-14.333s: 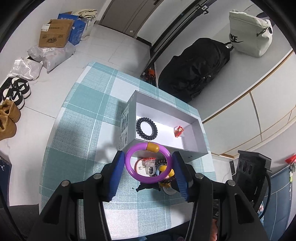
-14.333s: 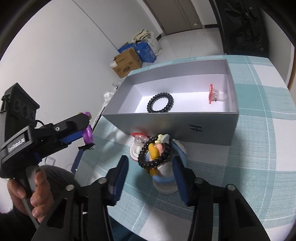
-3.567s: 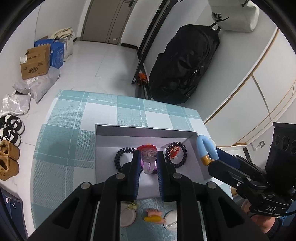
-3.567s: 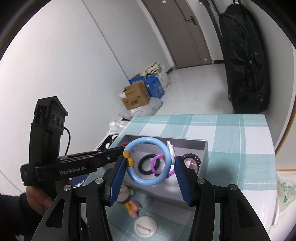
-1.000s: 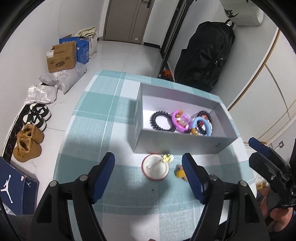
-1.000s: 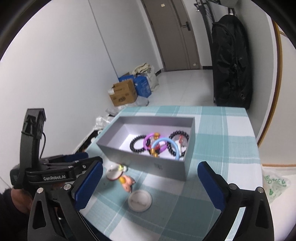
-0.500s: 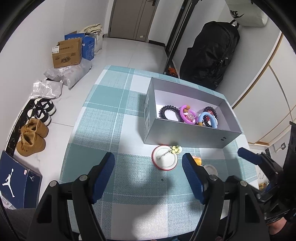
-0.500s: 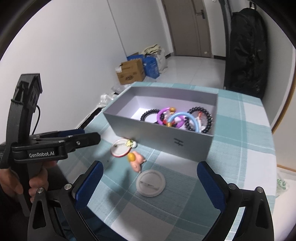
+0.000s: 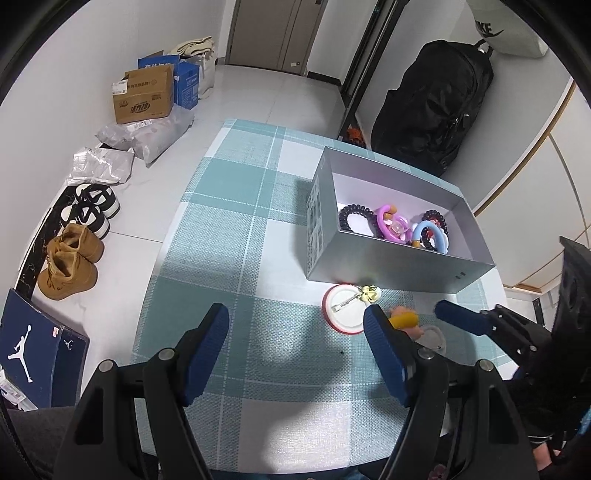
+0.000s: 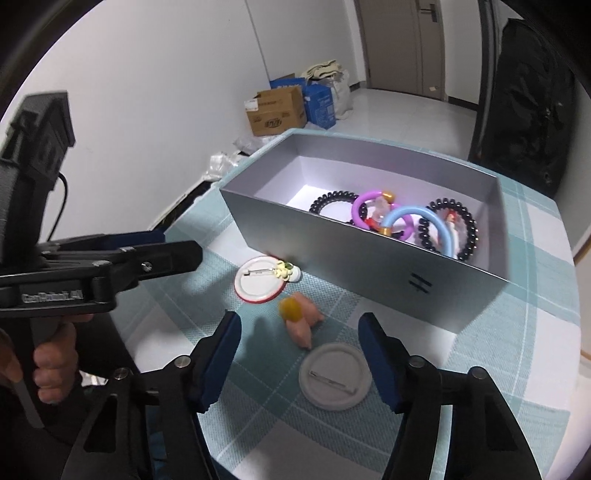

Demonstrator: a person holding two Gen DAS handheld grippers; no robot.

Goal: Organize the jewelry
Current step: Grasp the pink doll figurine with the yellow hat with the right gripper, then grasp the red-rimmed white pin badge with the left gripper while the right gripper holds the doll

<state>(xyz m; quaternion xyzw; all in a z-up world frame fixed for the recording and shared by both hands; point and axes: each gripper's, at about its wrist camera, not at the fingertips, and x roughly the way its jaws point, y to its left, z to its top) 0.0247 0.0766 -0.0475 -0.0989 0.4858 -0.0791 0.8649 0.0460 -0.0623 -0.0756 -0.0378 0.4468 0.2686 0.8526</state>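
Lowered toward pink charm (image 10: 303, 323), right claw (image 10: 299, 345) spread empty, left claw (image 9: 295, 334) spread empty

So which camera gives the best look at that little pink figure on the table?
The right wrist view: the pink figure lies unobstructed between the open jaws. In the left wrist view a fingertip hides most of it.

White walls and a pale tiled floor (image 9: 280, 107). A teal-checked surface (image 9: 236, 236) sits centre. Cardboard box (image 9: 144, 98), shoes (image 9: 70, 262) and a black bag (image 9: 436, 107) line the edges; a closed door (image 9: 273, 33) behind.
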